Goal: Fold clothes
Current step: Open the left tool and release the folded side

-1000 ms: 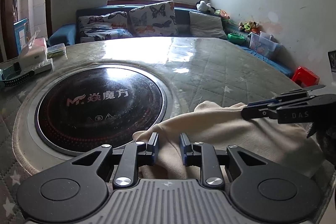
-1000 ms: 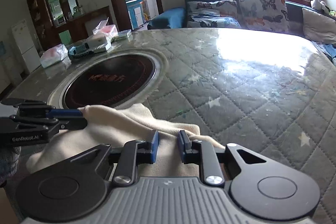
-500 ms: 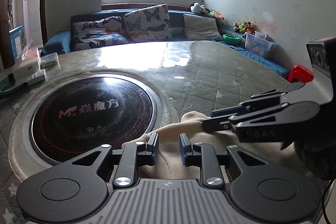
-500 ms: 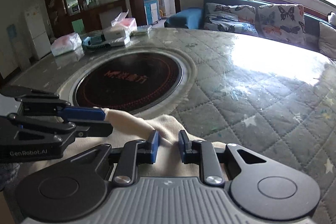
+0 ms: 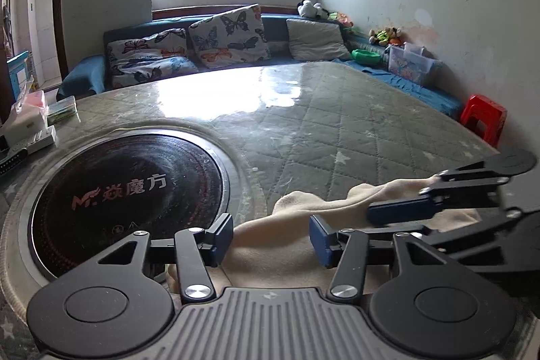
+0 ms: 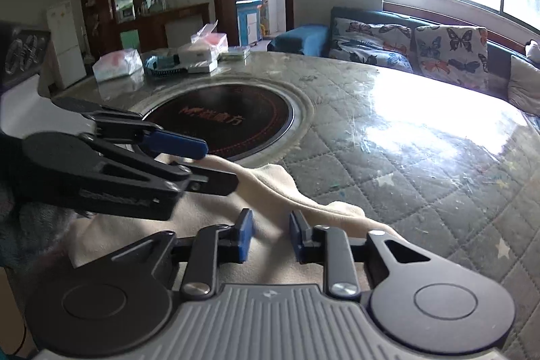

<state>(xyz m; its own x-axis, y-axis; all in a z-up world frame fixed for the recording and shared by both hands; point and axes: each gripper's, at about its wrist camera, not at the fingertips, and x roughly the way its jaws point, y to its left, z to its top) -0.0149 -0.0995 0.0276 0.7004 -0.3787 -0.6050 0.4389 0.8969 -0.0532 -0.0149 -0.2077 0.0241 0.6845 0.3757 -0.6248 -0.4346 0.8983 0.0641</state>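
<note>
Left wrist view: the left gripper (image 5: pixel 271 233) stands spread wide above a cream garment (image 5: pixel 290 245), soft and fleecy, lying rumpled at the near edge of the quilted table (image 5: pixel 354 130), beside the round black glass hob (image 5: pixel 125 188). The right gripper (image 5: pixel 398 211) crosses in from the right, blurred; whether it pinches cloth cannot be told here.

Right wrist view: the right gripper (image 6: pixel 268 233) is parted, nothing between its pads, the garment (image 6: pixel 280 188) beneath. The left gripper (image 6: pixel 216 167) lies across a raised fold. Judgement: a hold has been let go; the next move calls for a fresh grip on an edge.

Parted left gripper (image 5: pixel 271 236) over cream garment (image 5: pixel 280 245)
</note>
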